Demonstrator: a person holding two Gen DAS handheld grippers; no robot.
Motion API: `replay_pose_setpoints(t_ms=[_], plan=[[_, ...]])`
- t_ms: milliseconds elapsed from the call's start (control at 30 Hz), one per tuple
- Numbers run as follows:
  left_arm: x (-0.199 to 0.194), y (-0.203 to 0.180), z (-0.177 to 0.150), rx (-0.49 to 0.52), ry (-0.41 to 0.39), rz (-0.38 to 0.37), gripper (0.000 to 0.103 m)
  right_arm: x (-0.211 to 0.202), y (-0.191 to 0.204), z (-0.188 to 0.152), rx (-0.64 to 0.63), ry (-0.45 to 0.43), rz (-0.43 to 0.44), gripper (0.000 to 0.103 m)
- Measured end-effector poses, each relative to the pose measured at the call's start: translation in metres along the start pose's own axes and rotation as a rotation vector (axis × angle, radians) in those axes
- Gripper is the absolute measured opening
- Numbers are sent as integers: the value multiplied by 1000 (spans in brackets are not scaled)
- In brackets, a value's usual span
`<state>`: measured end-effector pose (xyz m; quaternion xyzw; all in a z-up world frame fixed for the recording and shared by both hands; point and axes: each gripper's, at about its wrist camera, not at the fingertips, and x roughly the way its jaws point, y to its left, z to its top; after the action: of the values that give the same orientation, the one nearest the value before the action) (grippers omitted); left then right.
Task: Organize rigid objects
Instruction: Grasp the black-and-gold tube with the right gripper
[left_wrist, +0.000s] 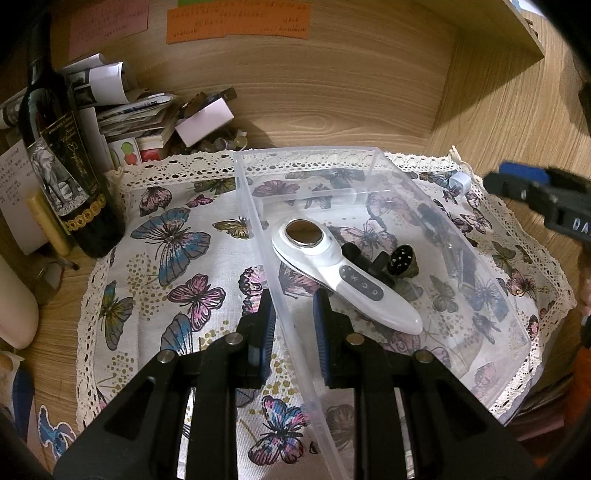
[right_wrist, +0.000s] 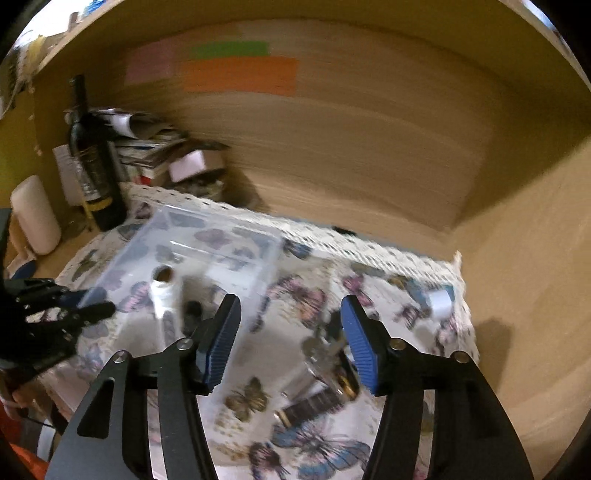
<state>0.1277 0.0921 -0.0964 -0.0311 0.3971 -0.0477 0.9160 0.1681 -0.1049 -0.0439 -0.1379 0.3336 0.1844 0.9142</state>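
Note:
A clear plastic bin (left_wrist: 255, 206) stands on a butterfly cloth (left_wrist: 177, 258). My left gripper (left_wrist: 292, 325) is shut on the bin's near wall, one blue pad on each side of it. Inside the bin lie a white handheld device with a round metal head (left_wrist: 332, 273) and a black attachment (left_wrist: 384, 264). The right gripper (right_wrist: 291, 339) is open and empty, held above the cloth to the right of the bin (right_wrist: 192, 251). Under it, blurred, lie a bunch of metal pieces (right_wrist: 325, 354) and a dark tube with gold ends (right_wrist: 314, 404). The right gripper (left_wrist: 498, 181) also shows at the left wrist view's right edge.
A dark wine bottle (left_wrist: 62, 166), a pile of papers (left_wrist: 129, 110) and a white cylinder (right_wrist: 35, 214) crowd the back left corner. A small white roll (right_wrist: 439, 299) lies on the cloth at the far right. Wooden walls close the back and the right side.

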Motion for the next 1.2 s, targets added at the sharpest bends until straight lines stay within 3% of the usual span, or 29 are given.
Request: replay_pose_setpoints(t_ms=[367, 500, 600, 733, 767, 967, 1200], plan=[[0, -1, 0, 6, 3, 11, 20, 61, -32, -63, 131, 214, -21, 53], [0, -1, 0, 6, 4, 10, 20, 75, -41, -76, 201, 247, -11, 53], [0, -2, -1, 11, 4, 14, 20, 73, -44, -81, 209, 233, -11, 49], [0, -2, -2, 14, 2, 18, 20, 62, -48, -89, 200, 222, -27, 24], [0, -2, -2, 13, 2, 17, 20, 59, -48, -90, 200, 219, -27, 22], [0, -3, -2, 15, 3, 16, 20, 50, -52, -89, 214, 180, -47, 22], [0, -3, -2, 11, 3, 15, 20, 15, -52, -66, 205, 69, -61, 22]])
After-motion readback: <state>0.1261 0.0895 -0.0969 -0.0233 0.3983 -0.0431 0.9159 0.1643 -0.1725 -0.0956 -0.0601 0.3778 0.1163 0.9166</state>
